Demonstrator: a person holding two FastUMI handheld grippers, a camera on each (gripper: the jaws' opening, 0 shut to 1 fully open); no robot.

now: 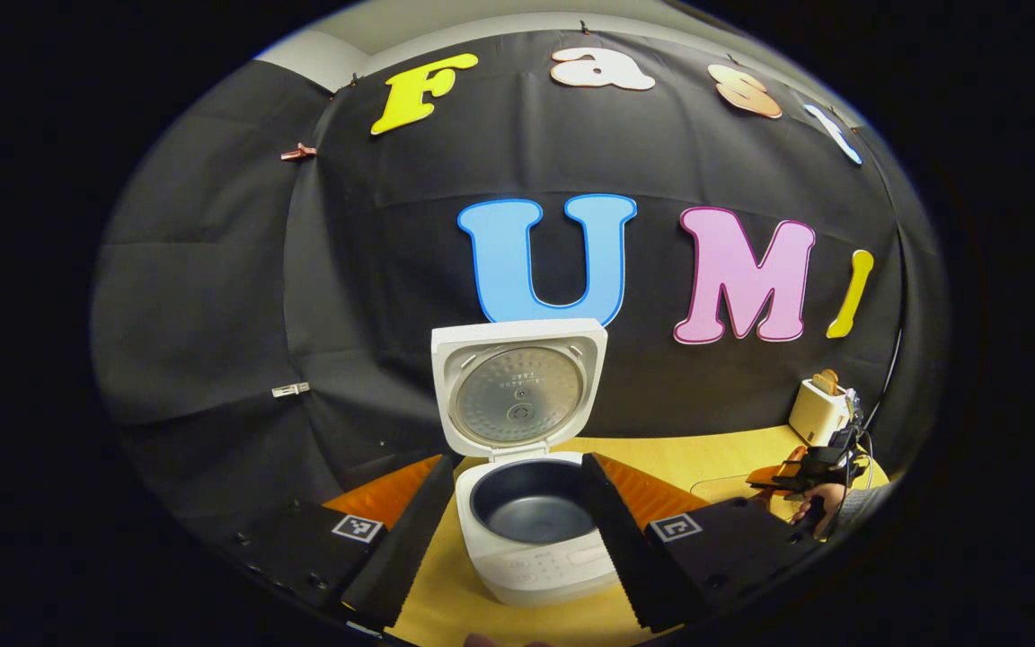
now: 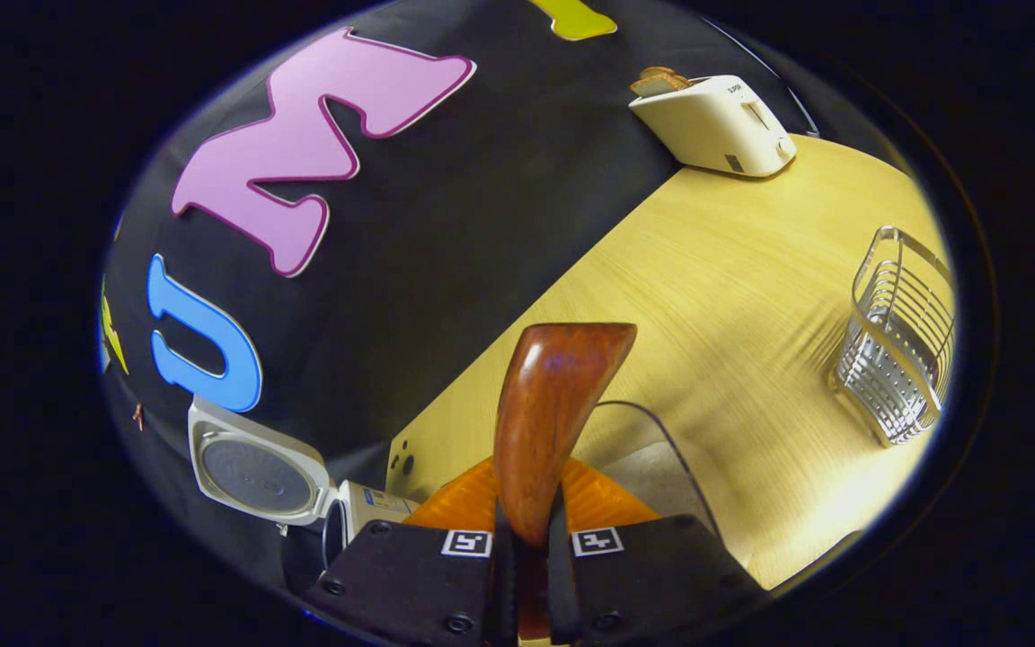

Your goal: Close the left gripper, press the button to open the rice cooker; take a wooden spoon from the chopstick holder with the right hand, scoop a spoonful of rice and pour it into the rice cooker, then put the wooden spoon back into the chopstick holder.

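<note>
While the left gripper (image 1: 517, 539) stands with its two fingers spread wide, the rice cooker (image 1: 537, 539) sits on the table (image 1: 706, 458) between them, touching neither. Its lid (image 1: 517, 385) is swung up and stands upright behind the dark pot (image 1: 531, 505), which looks bare inside, though the shadow makes that hard to judge. Beyond the right-hand finger, far off at the table's edge, a hand (image 1: 818, 505) holds the other gripper, and behind that stands a toaster (image 1: 818, 409) against the wall.

In the right gripper view, the right gripper (image 2: 526, 562) has its fingers pressed onto the handle of the wooden spoon (image 2: 553, 413), which rises straight ahead from between them with its bowl end farthest from the camera. Just behind the spoon lies a clear container (image 2: 652, 467) on the table (image 2: 733, 296). To the left of the fingers, tilted by the camera's angle, is the rice cooker (image 2: 365, 508) with its lid (image 2: 252, 472) open. To the right, well apart, stands the wire chopstick holder (image 2: 899, 337). Farthest ahead, the toaster (image 2: 715, 121) has toast in its slot.
</note>
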